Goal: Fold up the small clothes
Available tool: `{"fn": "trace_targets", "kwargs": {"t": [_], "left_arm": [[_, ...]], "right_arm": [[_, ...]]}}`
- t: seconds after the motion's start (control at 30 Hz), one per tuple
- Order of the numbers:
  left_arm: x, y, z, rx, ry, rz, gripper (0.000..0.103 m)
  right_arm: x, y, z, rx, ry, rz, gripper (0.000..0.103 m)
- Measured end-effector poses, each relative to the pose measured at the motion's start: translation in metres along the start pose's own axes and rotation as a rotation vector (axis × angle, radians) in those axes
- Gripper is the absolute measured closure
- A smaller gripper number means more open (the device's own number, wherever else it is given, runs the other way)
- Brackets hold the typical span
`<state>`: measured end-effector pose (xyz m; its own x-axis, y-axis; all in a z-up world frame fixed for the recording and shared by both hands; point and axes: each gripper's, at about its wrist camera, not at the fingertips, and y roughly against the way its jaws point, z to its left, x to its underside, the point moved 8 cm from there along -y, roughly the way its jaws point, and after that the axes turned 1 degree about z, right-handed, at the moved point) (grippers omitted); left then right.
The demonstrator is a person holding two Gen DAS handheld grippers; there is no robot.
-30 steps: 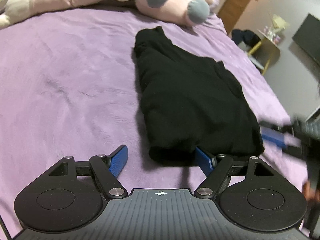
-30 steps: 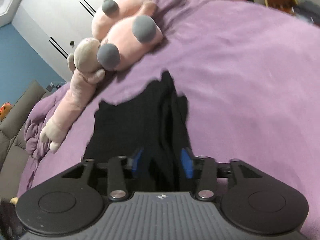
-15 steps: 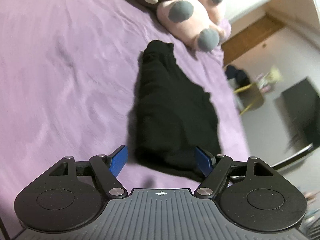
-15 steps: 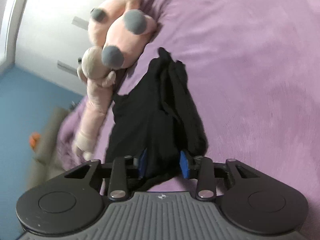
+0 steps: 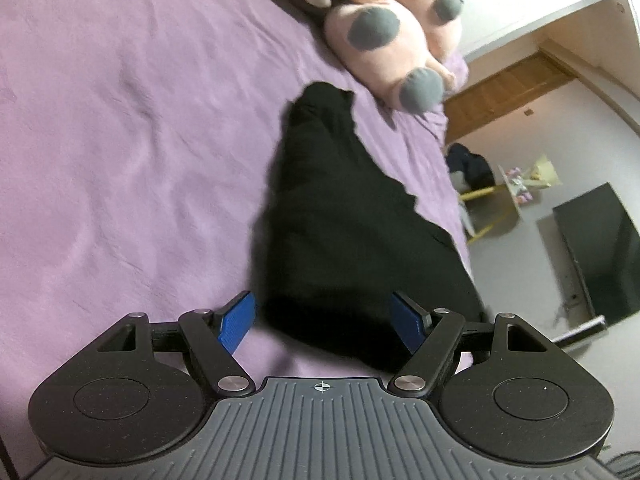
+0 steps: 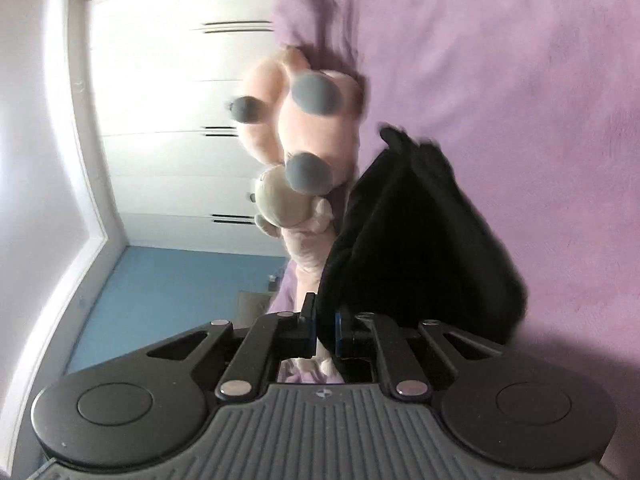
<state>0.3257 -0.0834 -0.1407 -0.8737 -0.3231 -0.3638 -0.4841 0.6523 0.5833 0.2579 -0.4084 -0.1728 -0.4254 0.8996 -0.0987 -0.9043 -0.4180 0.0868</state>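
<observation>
From your left wrist, the left gripper (image 5: pixel 325 320) stands wide open, its blue pads either side of the near end of the black garment (image 5: pixel 344 232), pressing nothing. The garment lies lengthwise on the purple bedspread (image 5: pixel 120 152), its far tip just short of the pink plush toy (image 5: pixel 396 36).

From your right wrist, the right gripper (image 6: pixel 324 330) has just been closing and now pinches the black garment's near edge, lifted off the bedspread beside the plush toy.
</observation>
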Motion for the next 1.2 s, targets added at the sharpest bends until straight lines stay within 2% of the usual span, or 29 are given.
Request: {"fn": "trace_targets", "kwargs": {"t": [0.07,0.1,0.13,0.2,0.37,0.47,0.57,0.63,0.7,0.73,0.77,0.8,0.83,0.9,1.03,1.17,1.2], "left_arm": [[-0.002,0.001,0.005,-0.016,0.004,-0.002,0.025],[-0.002,0.002,0.007,-0.017,0.008,-0.001,0.025],[-0.002,0.003,0.007,-0.014,0.007,0.0,0.025],[-0.004,0.006,0.006,-0.02,-0.016,-0.007,0.025],[-0.014,0.007,-0.002,-0.078,-0.102,-0.028,0.025],[-0.018,0.005,-0.008,-0.064,-0.103,-0.04,0.025],[-0.016,-0.006,-0.016,-0.042,-0.117,-0.02,0.026],[-0.011,-0.021,-0.023,-0.037,-0.169,0.025,0.029],[-0.007,-0.032,-0.021,-0.095,-0.188,0.057,0.041],[-0.008,-0.035,-0.019,-0.11,-0.188,0.058,0.043],[-0.008,-0.037,-0.018,-0.109,-0.18,0.059,0.051],[-0.008,-0.038,-0.016,-0.108,-0.165,0.063,0.058],[-0.009,-0.038,-0.014,-0.107,-0.152,0.067,0.062],[-0.009,-0.035,-0.01,-0.105,-0.154,0.068,0.078],[-0.008,-0.032,-0.005,-0.126,-0.17,0.073,0.086],[-0.008,-0.032,-0.009,-0.157,-0.197,0.075,0.087],[-0.008,-0.032,-0.01,-0.165,-0.207,0.076,0.088]], "right_arm": [[0.0,-0.001,-0.017,0.315,0.186,0.046,0.096],[0.003,-0.002,-0.027,0.446,0.258,0.075,0.096],[0.006,-0.002,-0.031,0.461,0.283,0.095,0.096],[0.007,0.003,-0.028,0.435,0.277,0.087,0.096],[-0.002,0.014,-0.013,0.406,0.29,0.015,0.092],[-0.008,0.017,0.007,0.42,0.385,-0.028,0.092],[-0.004,0.007,0.024,0.377,0.454,-0.022,0.085],[0.0,-0.002,0.024,0.39,0.475,-0.002,0.077],[0.002,-0.008,0.019,0.427,0.485,0.011,0.069],[0.002,-0.009,0.015,0.443,0.484,0.016,0.067],[0.001,-0.011,0.012,0.458,0.482,0.021,0.063],[0.001,-0.012,0.008,0.476,0.48,0.028,0.063],[0.001,-0.013,0.004,0.495,0.481,0.039,0.063],[0.003,-0.016,-0.002,0.519,0.505,0.063,0.063],[0.007,-0.021,-0.009,0.598,0.572,0.093,0.066],[0.006,-0.016,-0.012,0.61,0.589,0.098,0.075],[0.006,-0.014,-0.012,0.604,0.584,0.101,0.081]]}}
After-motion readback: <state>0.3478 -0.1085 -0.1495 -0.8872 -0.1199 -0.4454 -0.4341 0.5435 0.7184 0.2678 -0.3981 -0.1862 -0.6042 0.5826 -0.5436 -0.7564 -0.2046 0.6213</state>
